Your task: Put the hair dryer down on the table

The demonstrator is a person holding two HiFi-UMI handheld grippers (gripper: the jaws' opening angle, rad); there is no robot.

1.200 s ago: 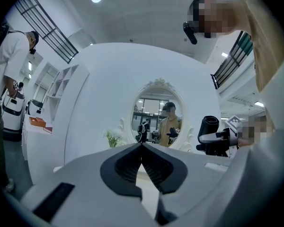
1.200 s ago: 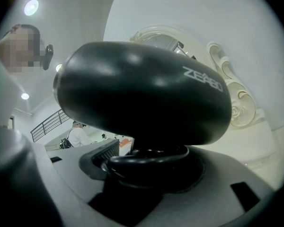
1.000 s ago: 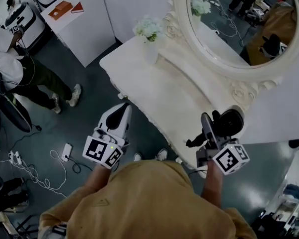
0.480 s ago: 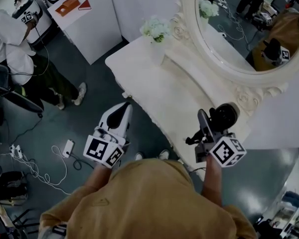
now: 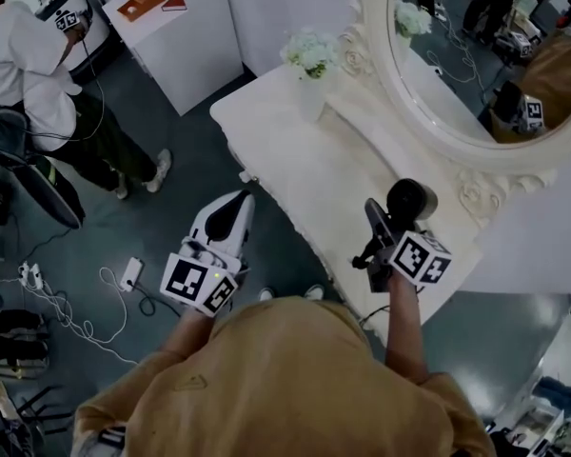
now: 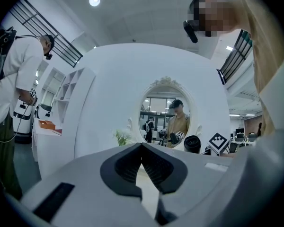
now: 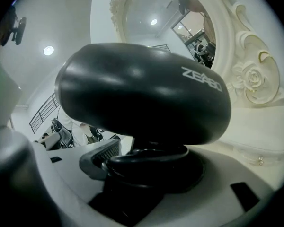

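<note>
Now — right claw [image 5: 379, 228] grips "ZEABO" hair dryer [image 7: 142, 93] | left claw [image 6: 142, 162] closed, empty

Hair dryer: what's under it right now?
The white table top lies under the hair dryer, whose handle the right gripper clamps. The spot directly below is covered, so contact can't be judged.

Hair dryer [image 5: 411, 201] over table [image 5: 295, 160] near edge; flowers [image 5: 311, 53] far corner, mirror [image 5: 485, 46] behind.
</note>
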